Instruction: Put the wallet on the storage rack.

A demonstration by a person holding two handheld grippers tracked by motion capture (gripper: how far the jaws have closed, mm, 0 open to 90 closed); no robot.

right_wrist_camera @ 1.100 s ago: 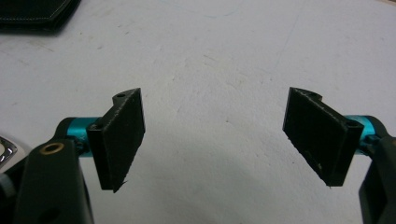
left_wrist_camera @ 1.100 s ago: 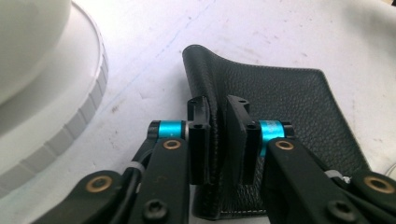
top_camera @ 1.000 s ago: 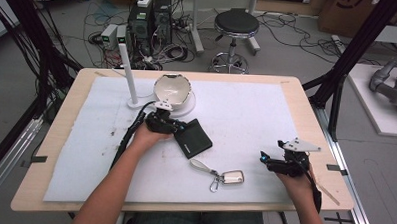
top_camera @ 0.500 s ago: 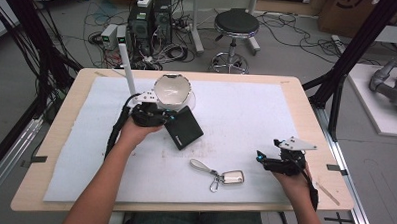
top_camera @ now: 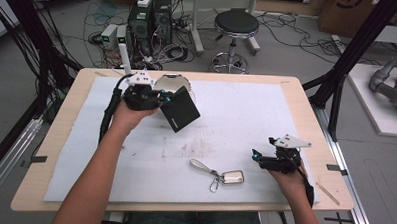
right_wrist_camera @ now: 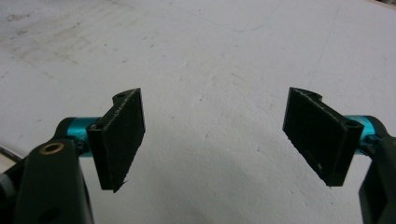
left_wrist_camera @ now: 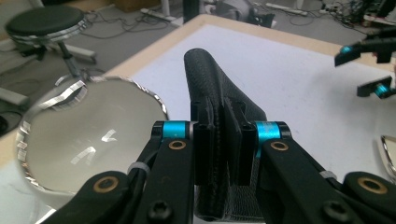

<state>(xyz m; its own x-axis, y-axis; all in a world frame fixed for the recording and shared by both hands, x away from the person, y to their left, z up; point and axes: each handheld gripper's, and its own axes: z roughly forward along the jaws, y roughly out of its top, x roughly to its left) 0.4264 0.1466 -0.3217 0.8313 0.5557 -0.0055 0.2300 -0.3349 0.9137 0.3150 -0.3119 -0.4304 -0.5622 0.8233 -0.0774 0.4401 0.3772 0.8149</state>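
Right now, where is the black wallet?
In the high view the black wallet is at the far left of the table, clamped in the left gripper and lifted off the white mat, right beside the shiny bowl.

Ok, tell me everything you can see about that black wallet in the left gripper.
The black wallet looks like textured, grained leather, folded shut, its rounded spine pointing away from the left gripper. The jaws clamp its open edge, showing stacked layers. It is lifted off the white mat, tilted, beside the shiny metal bowl.
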